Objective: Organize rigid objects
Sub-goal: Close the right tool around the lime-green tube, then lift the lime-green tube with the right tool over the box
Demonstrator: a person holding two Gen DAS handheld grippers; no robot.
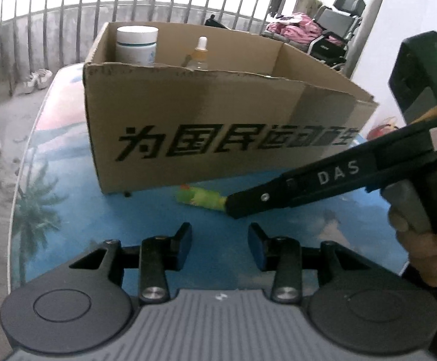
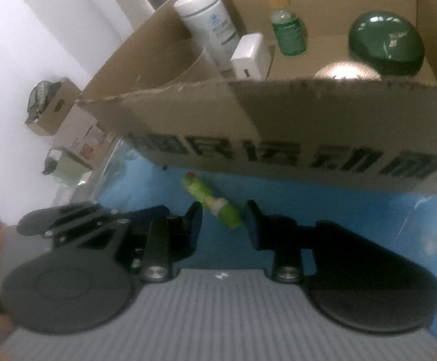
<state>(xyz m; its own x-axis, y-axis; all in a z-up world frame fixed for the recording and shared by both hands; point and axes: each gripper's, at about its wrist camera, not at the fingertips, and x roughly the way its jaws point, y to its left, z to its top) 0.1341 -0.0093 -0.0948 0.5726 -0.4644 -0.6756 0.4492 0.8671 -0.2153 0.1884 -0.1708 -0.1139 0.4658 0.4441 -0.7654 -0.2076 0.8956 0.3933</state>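
**Right tongs reach a small green tube beside an open cardboard box**

An open cardboard box (image 1: 218, 126) with large black printed characters on its near wall sits on a blue bench (image 1: 113, 210) printed with palm trees. Just in front of that wall lies a small green tube (image 2: 218, 207) with a red tip, on its side on the bench.

The right tongs (image 2: 223, 225) are at the tube: its near end sits between the two black pads, but whether they press on it cannot be told. In the left wrist view the same tongs come in from the right, held by a person's hand (image 1: 429, 249), with their tip at the end of the tube.

The left tongs (image 1: 220, 245) hover over bare bench nearer the camera, jaws apart with nothing between them.

Inside the box stand a white jar (image 2: 209, 21) and a dropper bottle (image 2: 287, 27) with green liquid. Beside the jar is a white charger block (image 2: 250, 57). To the right rest a dark green rounded lid (image 2: 385, 43) and a silvery dome (image 2: 346, 70).
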